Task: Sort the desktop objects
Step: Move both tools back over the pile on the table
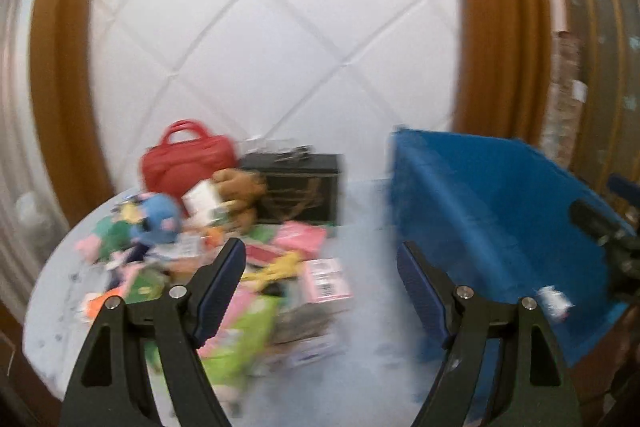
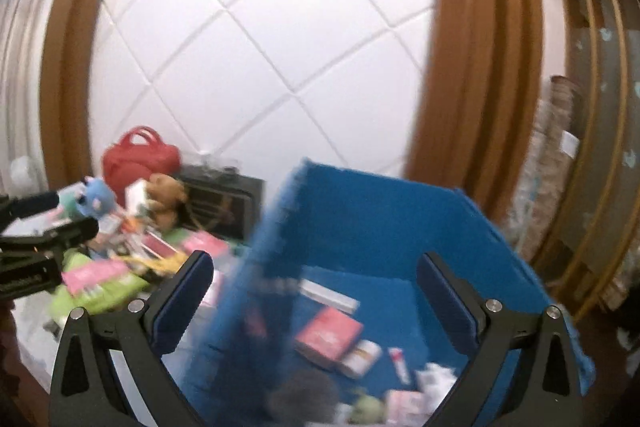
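Both views are blurred by motion. My left gripper [image 1: 320,255] is open and empty above the table [image 1: 368,307], between a pile of small items and a blue fabric bin [image 1: 492,223]. The pile holds a pink box [image 1: 326,279], a green packet [image 1: 240,343], a blue plush [image 1: 158,217] and a brown teddy [image 1: 240,189]. My right gripper [image 2: 314,267] is open and empty over the blue bin [image 2: 384,219], which holds a red box [image 2: 330,333] and several small items. The left gripper also shows at the left edge of the right wrist view [image 2: 48,227].
A red handbag [image 1: 186,159] and a black box [image 1: 298,189] stand at the back of the table. A white quilted wall panel [image 1: 272,27] with brown trim is behind. A wooden rack [image 2: 592,147] stands to the right.
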Demonstrator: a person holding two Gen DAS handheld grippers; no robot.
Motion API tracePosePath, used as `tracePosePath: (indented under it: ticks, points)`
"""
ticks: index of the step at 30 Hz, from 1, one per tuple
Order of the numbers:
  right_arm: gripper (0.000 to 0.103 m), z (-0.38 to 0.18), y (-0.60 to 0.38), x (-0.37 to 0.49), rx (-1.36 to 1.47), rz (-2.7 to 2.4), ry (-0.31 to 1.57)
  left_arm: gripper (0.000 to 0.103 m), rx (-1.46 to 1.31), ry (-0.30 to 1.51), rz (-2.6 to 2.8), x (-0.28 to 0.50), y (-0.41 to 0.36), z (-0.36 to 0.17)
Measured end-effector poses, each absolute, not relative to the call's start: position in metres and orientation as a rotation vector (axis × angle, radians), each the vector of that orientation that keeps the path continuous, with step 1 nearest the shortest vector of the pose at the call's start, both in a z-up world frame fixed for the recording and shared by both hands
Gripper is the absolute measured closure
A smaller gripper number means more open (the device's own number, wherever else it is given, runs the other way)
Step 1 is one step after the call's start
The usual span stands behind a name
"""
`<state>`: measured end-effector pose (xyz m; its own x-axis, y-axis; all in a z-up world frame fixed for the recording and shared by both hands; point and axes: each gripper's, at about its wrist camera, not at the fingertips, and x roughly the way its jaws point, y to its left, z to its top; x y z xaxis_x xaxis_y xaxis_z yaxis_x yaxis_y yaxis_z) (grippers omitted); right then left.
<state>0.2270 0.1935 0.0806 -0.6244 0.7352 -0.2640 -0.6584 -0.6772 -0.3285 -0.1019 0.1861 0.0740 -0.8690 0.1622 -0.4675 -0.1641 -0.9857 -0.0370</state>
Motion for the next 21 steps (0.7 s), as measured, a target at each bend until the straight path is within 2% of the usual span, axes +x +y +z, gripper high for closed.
tracePosePath:
  ticks: [5,12,21]
  points:
    - [0.000,0.064,0.160,0.159,-0.541,2.383,-0.245,0.025,-0.831,0.015,2.978,-0.121,0.090,0.046]
    - [0.000,0.011,0.139,0.071,-0.736,2.424,-0.193,0.025,-1.141,0.052,2.999,-0.154,-0.034,-0.033]
    - [0.000,-0.064,0.152,0.009,-0.991,2.352,0.065,0.025,-1.366,0.093,2.840,-0.202,-0.070,-0.112]
